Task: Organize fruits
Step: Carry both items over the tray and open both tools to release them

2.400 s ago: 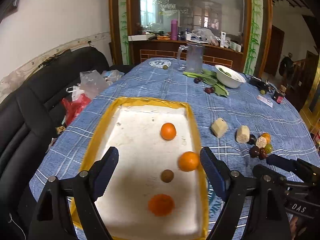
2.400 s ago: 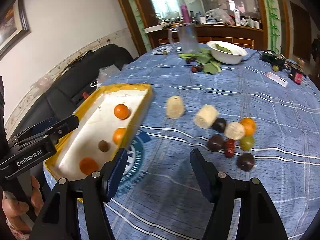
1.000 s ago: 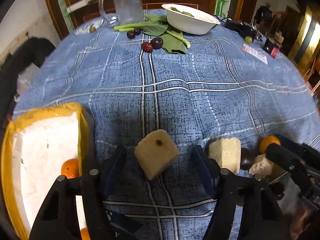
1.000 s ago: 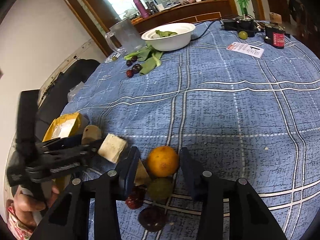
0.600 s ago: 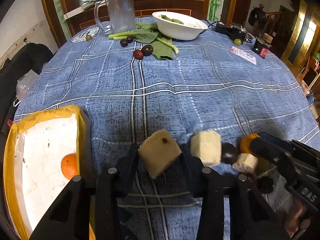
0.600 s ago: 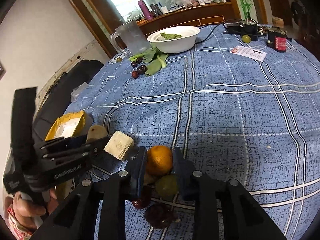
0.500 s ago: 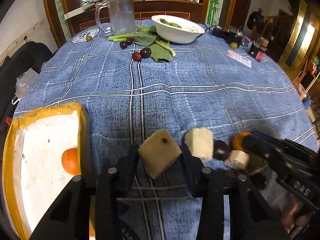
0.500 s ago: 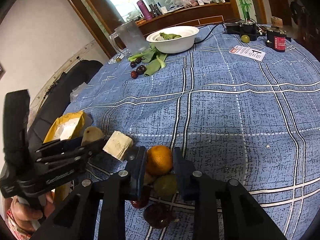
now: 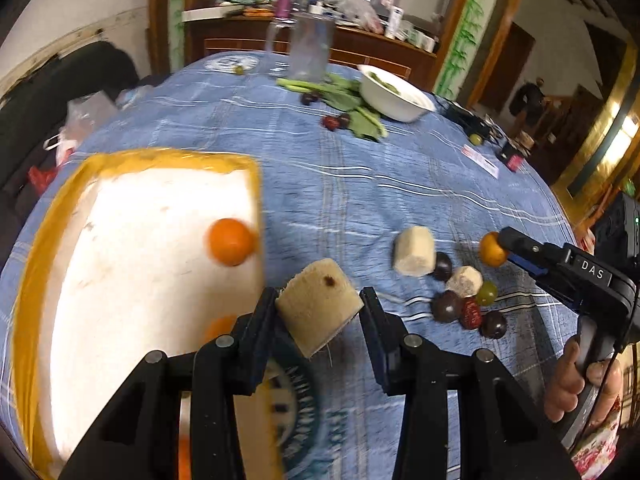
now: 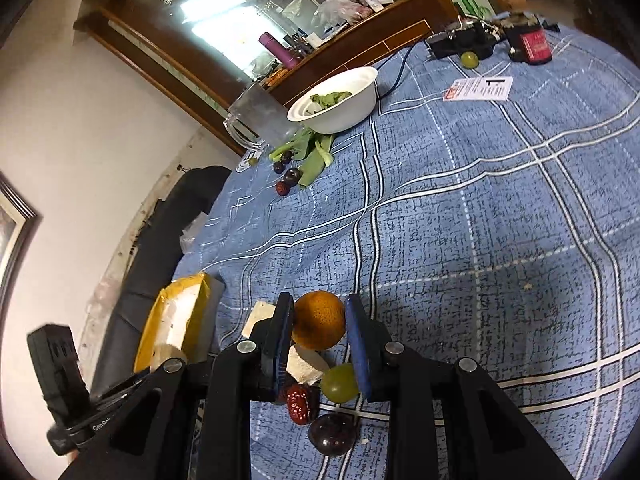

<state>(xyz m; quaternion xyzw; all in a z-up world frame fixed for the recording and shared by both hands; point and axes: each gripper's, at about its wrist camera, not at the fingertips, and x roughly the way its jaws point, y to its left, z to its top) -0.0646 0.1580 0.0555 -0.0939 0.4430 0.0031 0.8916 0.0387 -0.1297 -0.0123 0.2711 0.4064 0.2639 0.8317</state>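
Round tabletop point(image 9: 400, 184) under a blue cloth with white grid lines. Near the left edge, a yellow-rimmed white tray point(image 9: 168, 160). Toward the far edge, a clear jug point(image 9: 310, 50), a white bowl point(image 9: 394, 98) holding greens, leafy stalks point(image 9: 352, 116) beside it, and a few dark small fruits point(image 9: 332, 122) next to the leaves. Along the right edge, a paper slip point(image 10: 480, 89), a small red-labelled container point(image 10: 534, 46), black gear with a cable point(image 10: 460, 46) and one green grape point(image 10: 469, 59). Toward the near edge, a pale cut chunk point(image 9: 415, 251), a smaller pale piece point(image 9: 464, 281), dark plums point(image 9: 446, 306), a red date point(image 9: 470, 312), a green grape point(image 9: 487, 293), all clustered close together.
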